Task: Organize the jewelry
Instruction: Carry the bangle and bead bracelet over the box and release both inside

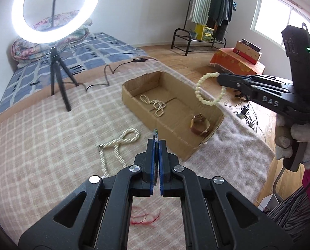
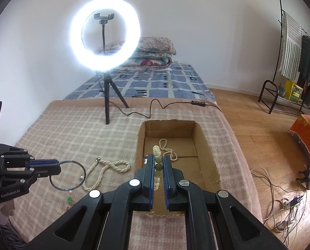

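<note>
The open brown cardboard box (image 1: 214,112) lies on the beige checked blanket (image 1: 40,137) of the bed. Above its right wall, the right tongs (image 1: 219,78), marked "DAS" on the body, are clamped on a pale green bead bracelet (image 1: 210,89) that hangs in the air. Left of the box, the left tongs (image 2: 58,166) are closed on a thin dark blue wire bangle (image 2: 68,175); their body shows "GenRobot.AI". Inside the box lie a cream pearl necklace (image 1: 155,106) and a brown wide bangle (image 1: 199,126). A cream twisted rope necklace (image 1: 117,145) rests on the blanket just left of the box.
</note>
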A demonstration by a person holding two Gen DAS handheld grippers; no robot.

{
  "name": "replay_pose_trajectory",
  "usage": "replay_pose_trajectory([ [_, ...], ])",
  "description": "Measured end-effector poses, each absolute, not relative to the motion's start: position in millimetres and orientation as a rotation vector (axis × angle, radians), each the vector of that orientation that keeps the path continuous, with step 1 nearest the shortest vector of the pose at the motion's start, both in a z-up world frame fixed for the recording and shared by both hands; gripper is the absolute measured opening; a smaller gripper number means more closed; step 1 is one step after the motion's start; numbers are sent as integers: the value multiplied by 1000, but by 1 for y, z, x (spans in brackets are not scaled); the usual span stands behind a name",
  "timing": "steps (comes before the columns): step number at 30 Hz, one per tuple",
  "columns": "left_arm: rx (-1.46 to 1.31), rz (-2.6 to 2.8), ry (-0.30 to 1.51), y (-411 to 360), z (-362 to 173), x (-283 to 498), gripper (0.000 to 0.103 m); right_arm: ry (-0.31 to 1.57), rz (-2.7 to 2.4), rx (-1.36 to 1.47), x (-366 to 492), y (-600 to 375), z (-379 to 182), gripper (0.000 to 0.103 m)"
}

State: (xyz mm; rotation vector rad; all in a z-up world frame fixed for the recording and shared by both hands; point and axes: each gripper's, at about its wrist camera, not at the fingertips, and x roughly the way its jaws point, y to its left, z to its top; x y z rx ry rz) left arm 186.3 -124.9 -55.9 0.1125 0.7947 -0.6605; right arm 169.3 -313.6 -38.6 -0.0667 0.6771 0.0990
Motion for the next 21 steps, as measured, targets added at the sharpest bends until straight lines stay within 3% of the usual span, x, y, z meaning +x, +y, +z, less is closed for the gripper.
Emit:
replay_pose_trajectory([
  [21, 60, -751, 835, -215, -72, 231, 1, 678, 78, 2, 251, -366, -57, 5],
])
